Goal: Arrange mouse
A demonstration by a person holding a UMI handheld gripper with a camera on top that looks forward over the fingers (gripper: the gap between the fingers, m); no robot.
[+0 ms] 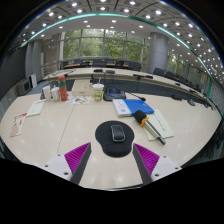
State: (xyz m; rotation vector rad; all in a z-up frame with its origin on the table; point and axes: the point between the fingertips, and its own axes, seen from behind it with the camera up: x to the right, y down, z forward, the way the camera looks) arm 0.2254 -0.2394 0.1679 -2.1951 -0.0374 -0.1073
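Note:
A dark grey mouse (119,133) sits on a round black mouse mat (117,138) on the pale table (60,140). My gripper (112,158) is just short of the mat, with its fingers spread wide to either side of the mat's near edge. The left finger's magenta pad (77,155) and the right one's pad (148,157) both show. The fingers are open and hold nothing. The mouse lies just ahead of them, centred between them.
Beyond the mat lie a blue notebook (137,108), white papers (158,124) and a yellow-handled tool (146,122). Further back stand a red bottle (62,90), a cup (98,92) and other desk clutter. Papers (20,123) lie at the table's left edge.

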